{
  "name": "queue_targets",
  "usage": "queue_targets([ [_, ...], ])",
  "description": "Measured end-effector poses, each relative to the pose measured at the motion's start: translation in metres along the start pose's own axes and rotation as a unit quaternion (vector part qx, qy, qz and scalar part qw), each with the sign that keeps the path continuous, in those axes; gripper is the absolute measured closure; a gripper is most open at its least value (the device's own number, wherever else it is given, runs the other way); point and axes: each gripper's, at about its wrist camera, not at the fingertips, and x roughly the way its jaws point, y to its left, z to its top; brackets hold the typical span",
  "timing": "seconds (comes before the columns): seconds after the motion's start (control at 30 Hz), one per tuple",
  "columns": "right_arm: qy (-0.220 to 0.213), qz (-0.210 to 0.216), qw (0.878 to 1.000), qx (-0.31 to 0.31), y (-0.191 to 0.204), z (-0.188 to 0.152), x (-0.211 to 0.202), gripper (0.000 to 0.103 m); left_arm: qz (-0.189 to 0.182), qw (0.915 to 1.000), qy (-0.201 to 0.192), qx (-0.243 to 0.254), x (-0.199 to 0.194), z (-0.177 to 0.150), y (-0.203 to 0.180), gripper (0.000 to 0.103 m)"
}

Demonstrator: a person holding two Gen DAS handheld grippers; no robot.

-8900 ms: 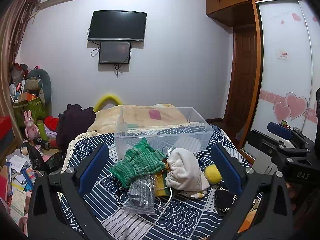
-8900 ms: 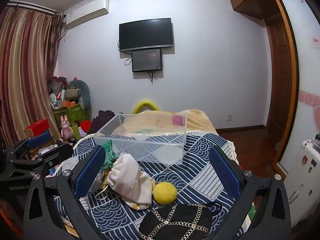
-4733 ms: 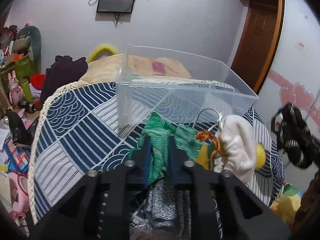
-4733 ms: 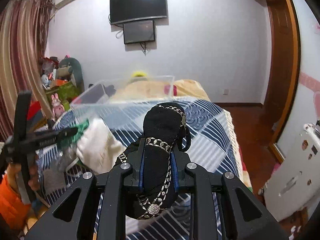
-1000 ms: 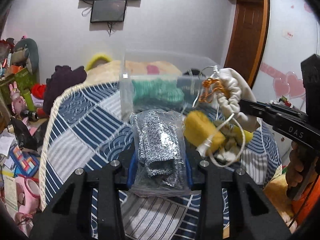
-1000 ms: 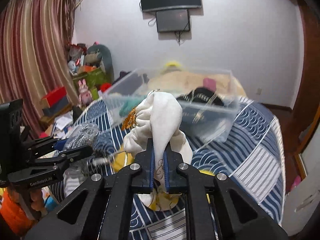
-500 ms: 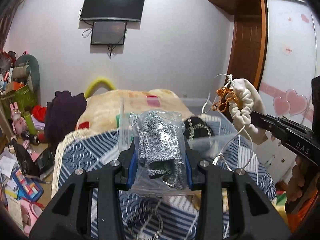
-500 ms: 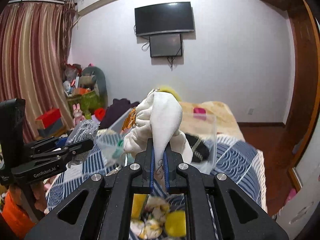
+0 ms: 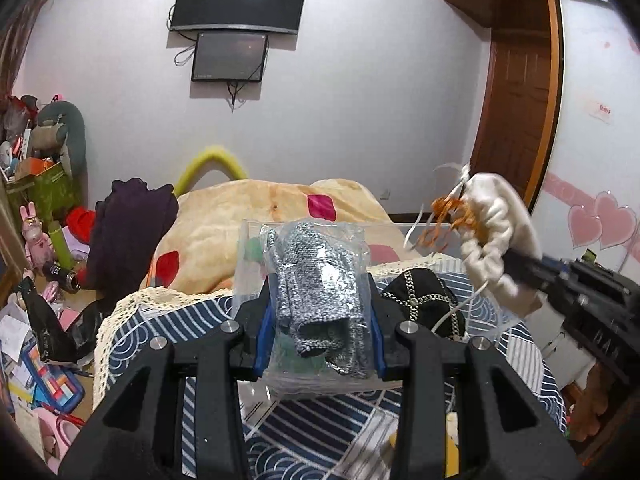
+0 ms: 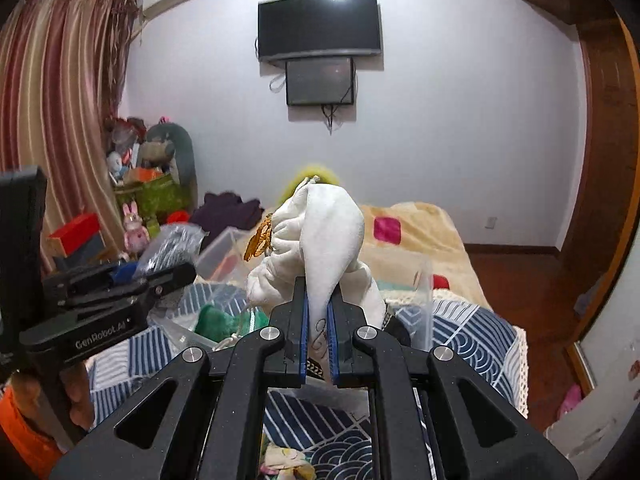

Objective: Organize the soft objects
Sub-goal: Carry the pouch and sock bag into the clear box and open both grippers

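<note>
My left gripper (image 9: 318, 332) is shut on a clear plastic bag with a grey knit item (image 9: 316, 292) and holds it above the clear plastic bin (image 9: 244, 264). My right gripper (image 10: 318, 338) is shut on a white drawstring pouch (image 10: 324, 236) with orange cord, held over the bin (image 10: 424, 300). The pouch also shows at the right of the left wrist view (image 9: 496, 228). A black chain-trimmed bag (image 9: 420, 292) and a green knit piece (image 10: 218, 322) lie inside the bin. The left gripper and its bag (image 10: 172, 244) show at the left of the right wrist view.
The bin stands on a blue-and-white patterned cloth (image 9: 320, 432) with a lace edge. A beige blanket (image 9: 224, 232) lies beyond it. Clutter, toys and a dark garment (image 9: 128, 224) sit at the left. A small plush (image 10: 286, 462) lies on the cloth below my right gripper.
Both grippers have moved forward and a little down over the bin with their loads. The black bag and the green piece now show closer.
</note>
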Motion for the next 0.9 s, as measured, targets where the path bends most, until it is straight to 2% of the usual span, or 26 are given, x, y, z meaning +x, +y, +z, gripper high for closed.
queue_targets([
  [0.33,0.081,0.002,0.997,-0.007,-0.002,-0.014,0.052,0.096,0.016,0.9982,0.050,0.029,0.048,-0.009,-0.012,0.065],
  [0.6,0.114,0.007,0.993,-0.006,-0.006,-0.023,0.063,0.096,0.014,0.9964,0.077,0.033,0.066,-0.019,-0.017,0.064],
  [0.7,0.117,0.008,0.993,-0.006,-0.008,-0.024,0.062,0.091,0.013,0.9955,0.086,0.037,0.065,-0.018,-0.020,0.057],
  [0.77,0.120,0.009,0.993,-0.008,-0.008,-0.024,0.058,0.079,0.013,0.9956,0.084,0.039,0.061,-0.018,-0.021,0.051],
  [0.83,0.118,0.009,0.993,-0.008,-0.009,-0.022,0.055,0.073,0.011,0.9964,0.073,0.041,0.053,-0.015,-0.022,0.041],
  [0.9,0.111,0.010,0.994,-0.007,-0.011,-0.021,0.051,0.071,0.012,0.9970,0.062,0.044,0.044,-0.013,-0.024,0.037],
])
